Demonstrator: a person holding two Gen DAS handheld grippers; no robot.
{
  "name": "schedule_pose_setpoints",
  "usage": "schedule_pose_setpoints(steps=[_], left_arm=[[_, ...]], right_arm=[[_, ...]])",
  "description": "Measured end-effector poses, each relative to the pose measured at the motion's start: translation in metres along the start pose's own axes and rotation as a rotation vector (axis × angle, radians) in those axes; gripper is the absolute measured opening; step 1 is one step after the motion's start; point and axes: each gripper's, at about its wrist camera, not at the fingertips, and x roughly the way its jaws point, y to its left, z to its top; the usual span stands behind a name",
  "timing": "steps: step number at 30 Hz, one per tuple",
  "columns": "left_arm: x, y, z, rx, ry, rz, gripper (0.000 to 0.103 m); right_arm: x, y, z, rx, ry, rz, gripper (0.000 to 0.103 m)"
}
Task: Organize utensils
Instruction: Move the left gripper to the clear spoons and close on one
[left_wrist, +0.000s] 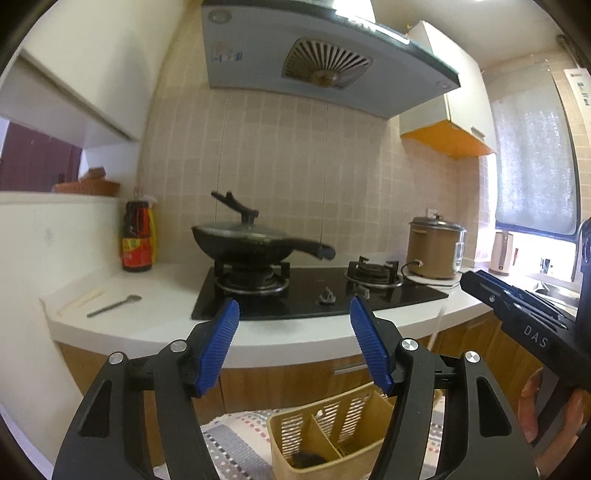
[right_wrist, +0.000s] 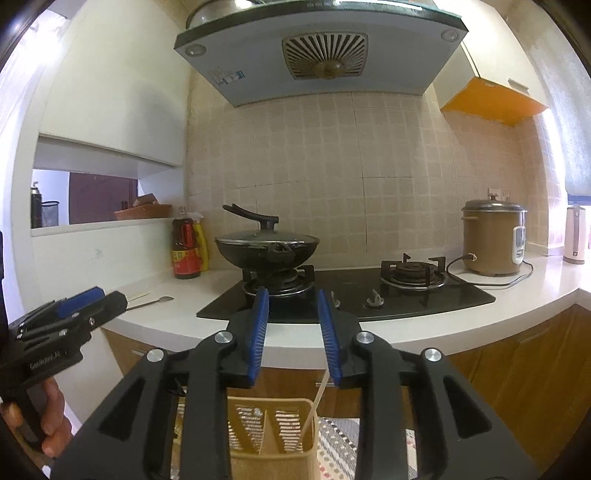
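Left wrist view takes in the whole kitchen corner: the white counter (left_wrist: 155, 295) wrapping round the black hob (left_wrist: 314, 291), with the lidded wok (left_wrist: 255, 240) on the left burner. Down low, in front of the cabinets, sits the tan slotted utensil basket (left_wrist: 325, 435) — divided into compartments, something dark in the bottom of one, too dim to name. On the counter's left end lie a pair of pale chopsticks (left_wrist: 81, 297) and, just beside them, a slim metal spoon (left_wrist: 114, 304).

I'd judge these all light and stiff. The spoon looks smooth and likely to slip, so it wants pinching across the middle of its handle. The chopsticks are thin and lie flat on the counter, best taken near one end.

The left gripper (left_wrist: 293, 347) hangs with its blue pads well apart, nothing between them. The right gripper (right_wrist: 293, 332) is narrower but still parted. A single pale chopstick (right_wrist: 316, 402) slants from just under its right pad down into the basket (right_wrist: 273, 428); whether the pad still touches it I cannot tell.
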Motion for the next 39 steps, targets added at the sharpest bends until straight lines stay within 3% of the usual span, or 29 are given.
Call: schedule_pose_setpoints(steps=[5, 7, 8, 12, 24, 32, 37, 39], left_arm=[[-0.039, -0.007, 0.009, 0.008, -0.009, 0.004, 0.065], [-0.054, -0.009, 0.009, 0.01, 0.0, 0.015, 0.065], [-0.06, -0.009, 0.008, 0.006, 0.008, 0.011, 0.066], [-0.081, -0.01, 0.001, -0.007, 0.081, 0.006, 0.066], [-0.083, 0.013, -0.059, -0.112, 0.434, -0.037, 0.065], [-0.05, 0.03, -0.13, -0.222, 0.713, -0.107, 0.065], [-0.016, 0.029, -0.166, -0.248, 0.846, -0.1, 0.065], [-0.002, 0.023, -0.178, -0.225, 0.881, -0.081, 0.065]], right_arm=[[-0.037, 0.006, 0.003, -0.008, 0.02, 0.001, 0.029], [-0.05, 0.007, 0.002, -0.01, 0.038, -0.006, 0.045], [-0.056, 0.009, 0.002, -0.011, 0.049, -0.006, 0.047], [-0.071, 0.013, 0.001, -0.005, 0.135, 0.006, 0.047], [-0.074, 0.028, -0.072, -0.022, 0.567, 0.032, 0.047], [-0.043, 0.027, -0.159, 0.005, 0.891, 0.082, 0.045], [-0.042, 0.045, -0.189, -0.001, 0.969, 0.196, 0.043], [-0.044, 0.05, -0.195, -0.021, 0.974, 0.16, 0.043]])
